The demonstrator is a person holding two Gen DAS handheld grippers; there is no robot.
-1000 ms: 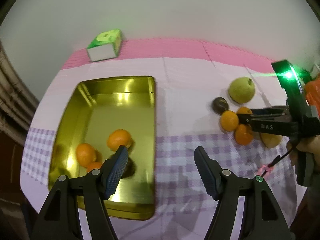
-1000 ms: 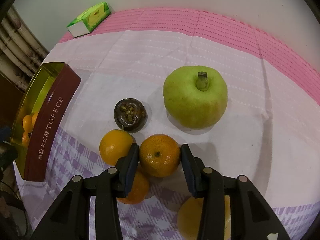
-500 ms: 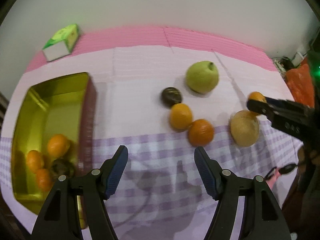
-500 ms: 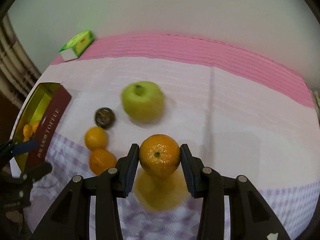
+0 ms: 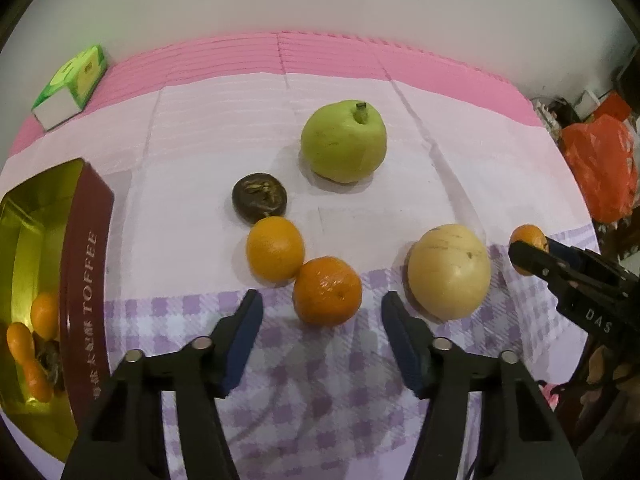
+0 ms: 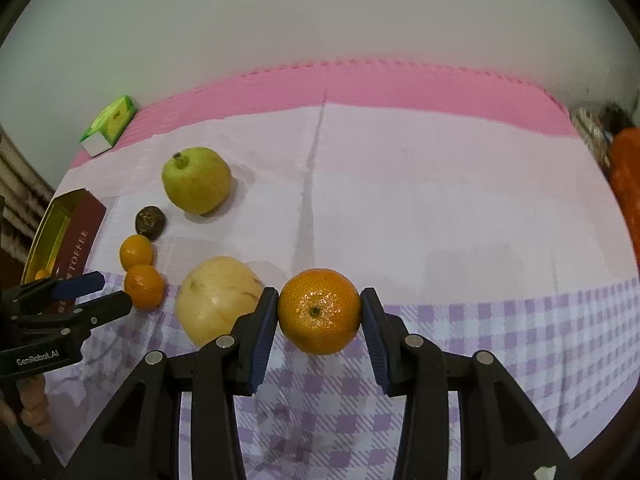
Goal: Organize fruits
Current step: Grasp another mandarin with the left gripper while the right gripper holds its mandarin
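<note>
One tangerine (image 5: 327, 291) sits just ahead, between the left gripper (image 5: 322, 342)'s closing, empty fingers; the right gripper (image 6: 319, 330) clamps another tangerine (image 6: 319, 311).

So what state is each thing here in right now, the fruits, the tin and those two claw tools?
Right gripper: shut on a tangerine, off the cloth.
Left gripper: open, jaws just been closing, nothing gripped.
Toffee tin: lidless, holding fruit.
Two loose tangerines: touching, on the cloth.
Green pear: resting, stem up.
Yellow pear: lying alone.
</note>
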